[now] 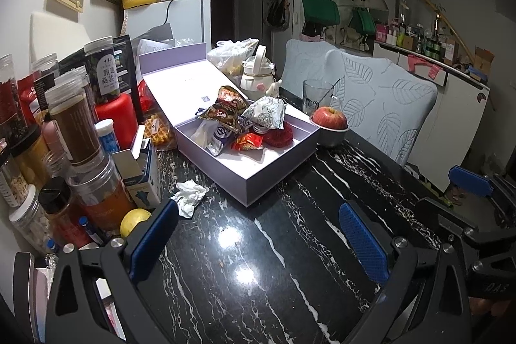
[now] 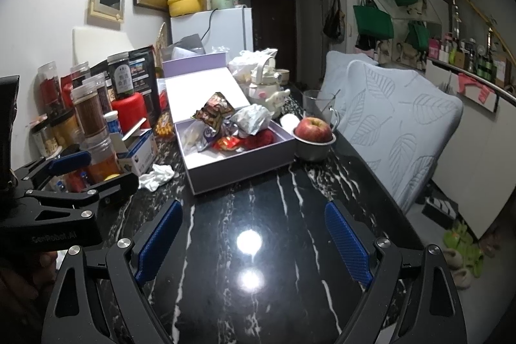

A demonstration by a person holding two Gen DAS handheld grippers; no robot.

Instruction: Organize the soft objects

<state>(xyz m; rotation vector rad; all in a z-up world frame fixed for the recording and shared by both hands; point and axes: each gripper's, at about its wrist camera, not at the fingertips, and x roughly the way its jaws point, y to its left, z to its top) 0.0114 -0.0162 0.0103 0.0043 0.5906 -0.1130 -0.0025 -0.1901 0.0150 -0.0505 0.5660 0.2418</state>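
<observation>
A lavender box point(image 1: 258, 179) point(image 2: 238, 170) with its lid flipped back sits mid-table on the black marble top. Inside lie snack packets point(image 1: 225, 110) point(image 2: 213, 112), a leaf-print pouch point(image 1: 266, 115) point(image 2: 253, 118), a red wrapper point(image 1: 246, 141) and a red fuzzy item point(image 1: 280, 136). A crumpled white tissue point(image 1: 190, 197) point(image 2: 158, 176) rests on the table left of the box. My left gripper point(image 1: 258, 237) stands open just before the tissue, nothing between its blue pads. My right gripper point(image 2: 254, 244) hovers open over bare marble, well short of the box.
Jars, bottles and cartons point(image 1: 77, 131) point(image 2: 87, 115) crowd the left edge, with a lemon point(image 1: 133, 220) near the left gripper. An apple in a metal bowl point(image 1: 329, 121) point(image 2: 314, 134), a glass and a white kettle point(image 1: 256, 73) stand behind the box. Leaf-print chair backs point(image 1: 387, 105) line the right side.
</observation>
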